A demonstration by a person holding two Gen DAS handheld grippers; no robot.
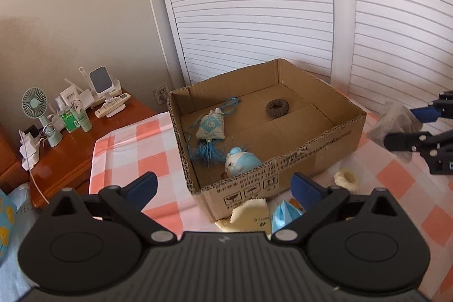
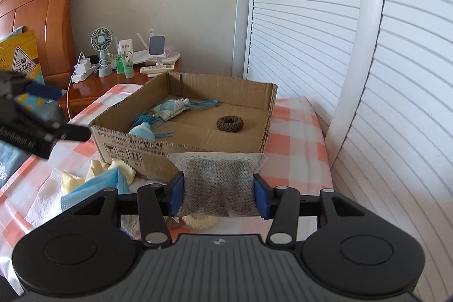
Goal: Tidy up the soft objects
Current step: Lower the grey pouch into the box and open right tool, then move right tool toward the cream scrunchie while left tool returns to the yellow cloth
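An open cardboard box sits on the pink-checked bed. Inside lie a blue tasselled sachet, a brown scrunchie and a blue-white plush. My left gripper stands wide open and empty before the box's near-left corner. My right gripper is shut on a grey mesh pouch, held just outside the box's near wall. On the sheet in front lie a cream scrunchie, a yellow cloth and a blue cloth.
A wooden nightstand left of the bed holds a small fan, bottles, a remote and chargers. White louvred doors stand close behind the box. A wooden headboard rises at far left.
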